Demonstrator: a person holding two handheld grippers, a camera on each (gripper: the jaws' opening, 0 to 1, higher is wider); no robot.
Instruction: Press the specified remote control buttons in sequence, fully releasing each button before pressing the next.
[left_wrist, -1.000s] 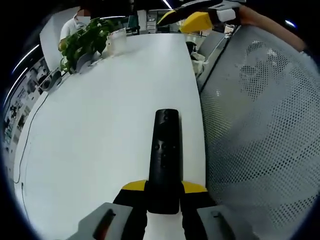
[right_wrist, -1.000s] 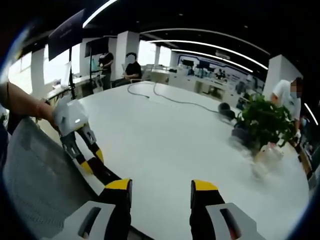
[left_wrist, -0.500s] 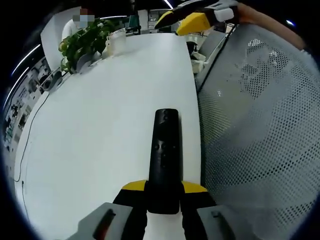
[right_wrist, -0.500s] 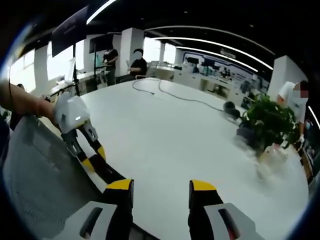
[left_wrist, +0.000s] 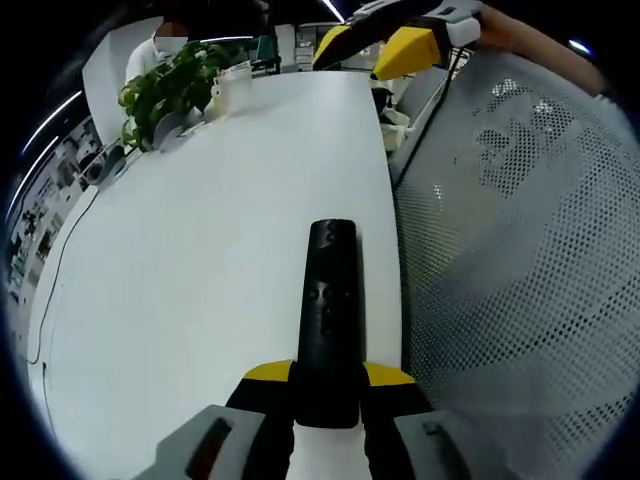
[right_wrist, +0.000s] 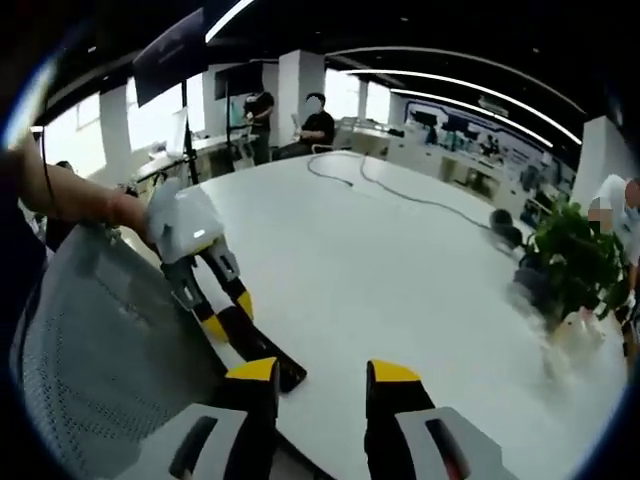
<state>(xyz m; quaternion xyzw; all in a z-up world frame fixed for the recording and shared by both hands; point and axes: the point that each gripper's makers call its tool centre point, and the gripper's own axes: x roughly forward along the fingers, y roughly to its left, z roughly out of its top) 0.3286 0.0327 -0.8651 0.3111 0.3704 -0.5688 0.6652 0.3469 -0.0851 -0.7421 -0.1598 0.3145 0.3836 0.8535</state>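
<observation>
A long black remote control (left_wrist: 330, 310) points away from me over the white table (left_wrist: 200, 250), its near end clamped between the yellow-tipped jaws of my left gripper (left_wrist: 328, 378). In the right gripper view the same remote (right_wrist: 262, 352) sticks out from the left gripper (right_wrist: 225, 318), which a person's hand holds near the table's edge. My right gripper (right_wrist: 318, 375) is open with nothing between its jaws, hanging above the table just right of the remote's far end. It also appears at the top of the left gripper view as the right gripper (left_wrist: 375, 45).
A grey mesh chair back (left_wrist: 510, 260) stands close along the table's right edge. A potted green plant (left_wrist: 165, 85) and a white container (left_wrist: 233, 82) sit at the far end. A cable (right_wrist: 400, 190) trails across the table. People (right_wrist: 318, 115) sit in the background.
The right gripper view has shifted, bringing the left gripper and the remote closer and more central. The remote stays clamped in the left gripper.
</observation>
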